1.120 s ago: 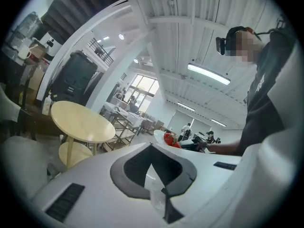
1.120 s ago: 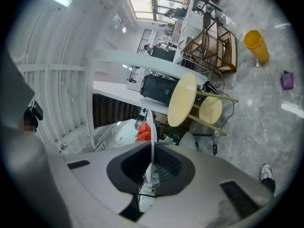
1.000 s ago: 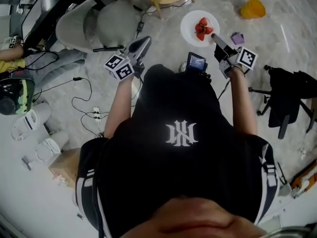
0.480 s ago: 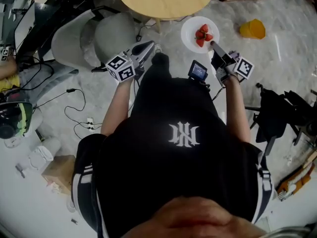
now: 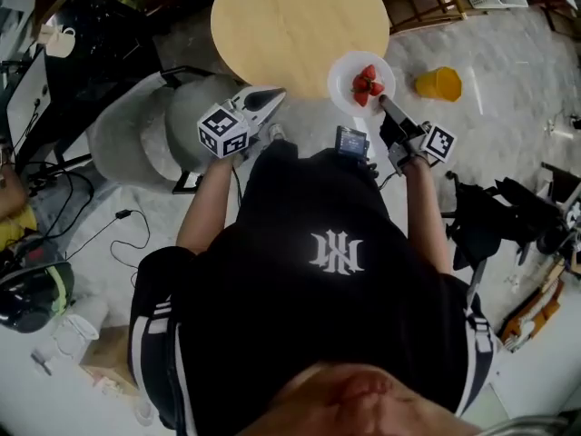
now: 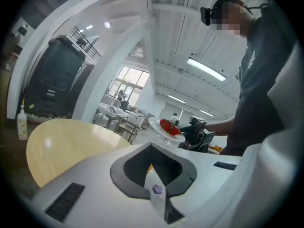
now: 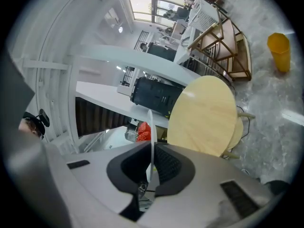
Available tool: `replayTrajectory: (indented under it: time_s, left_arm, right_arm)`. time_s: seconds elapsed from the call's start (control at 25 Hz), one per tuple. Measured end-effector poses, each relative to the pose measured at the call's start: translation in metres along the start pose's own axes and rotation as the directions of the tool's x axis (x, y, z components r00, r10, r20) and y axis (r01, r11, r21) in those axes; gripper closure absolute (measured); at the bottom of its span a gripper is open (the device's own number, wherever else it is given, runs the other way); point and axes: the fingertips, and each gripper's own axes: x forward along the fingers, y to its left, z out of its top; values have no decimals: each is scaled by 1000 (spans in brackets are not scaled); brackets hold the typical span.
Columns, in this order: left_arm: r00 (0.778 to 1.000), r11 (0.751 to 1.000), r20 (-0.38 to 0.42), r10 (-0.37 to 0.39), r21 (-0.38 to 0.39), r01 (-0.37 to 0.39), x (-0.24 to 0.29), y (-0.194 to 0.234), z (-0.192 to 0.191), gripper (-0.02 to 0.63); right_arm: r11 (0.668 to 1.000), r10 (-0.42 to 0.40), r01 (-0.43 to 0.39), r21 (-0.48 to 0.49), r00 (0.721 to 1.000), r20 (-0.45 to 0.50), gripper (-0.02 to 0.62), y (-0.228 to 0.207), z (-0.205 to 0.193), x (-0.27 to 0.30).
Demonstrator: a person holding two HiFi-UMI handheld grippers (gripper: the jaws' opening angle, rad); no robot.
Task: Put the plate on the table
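Note:
A white plate (image 5: 361,82) carrying red strawberries (image 5: 367,82) hangs in the air at the near right edge of the round wooden table (image 5: 290,25). My right gripper (image 5: 385,104) is shut on the plate's near rim. In the right gripper view the plate (image 7: 151,141) stands edge-on between the jaws, with the strawberries (image 7: 144,131) to its left and the table (image 7: 204,115) beyond. My left gripper (image 5: 275,94) is shut and empty, held beside the table's near edge. The left gripper view shows the table (image 6: 66,141), the plate (image 6: 167,132) and the right gripper (image 6: 192,129).
Grey chairs (image 5: 154,134) stand left of the table, under my left gripper. A yellow object (image 5: 438,84) lies on the floor to the right. A black stand (image 5: 508,207) is at the right, wooden frames (image 5: 427,3) beyond the table. Cables and a helmet (image 5: 27,298) lie at left.
The person has walked toward the table, which now fills the top of the view. The right gripper has carried the plate up to the table's edge; the left gripper came along.

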Motion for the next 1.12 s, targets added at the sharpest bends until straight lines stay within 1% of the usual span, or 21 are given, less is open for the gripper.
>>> replayTrajectory:
  time_s: [0.12,0.24,0.44,0.52,0.6,0.72,0.84,0.96,1.12]
  left_arm:
    - [999,999,31,-32,-19,32,11,18,15,600]
    - [998,999,61,-27,-42,29,23,36,25,599]
    - [999,998,44,4,-58,-1,43,55,27,600]
    - [998,997,44,36,-70,-33,49,64,29,600]
    - [995,993,53,85,-87,-81,54,76,35,600]
    - [983,981,75,165,-115,-156,65,89,50,599]
    - [973,971,82,217,-119,-207,82,95,65,600]
    - [961,959,71,269,-118,-260,95,102,72,599]
    - [942,938,62,331,-133,-321,104,110,74,598]
  right_arm:
    - [1000,-12,12,1,1000,0,581,4,13,13]
    - [1000,-12,12,15,1000,-7,581,4,27,25]
    - [1000,10,-9,25,999,-34,581,-7,59,43]
    - [999,30,-29,22,998,-62,581,-14,72,53]
    - [998,62,-60,25,993,-97,581,-20,86,66]
    - [995,101,-96,39,982,-160,581,-27,110,80]
    - [993,114,-110,31,970,-215,581,-34,140,89]
    - [990,142,-140,28,953,-267,581,-39,161,104]
    - [986,165,-160,41,929,-333,581,-47,172,117]
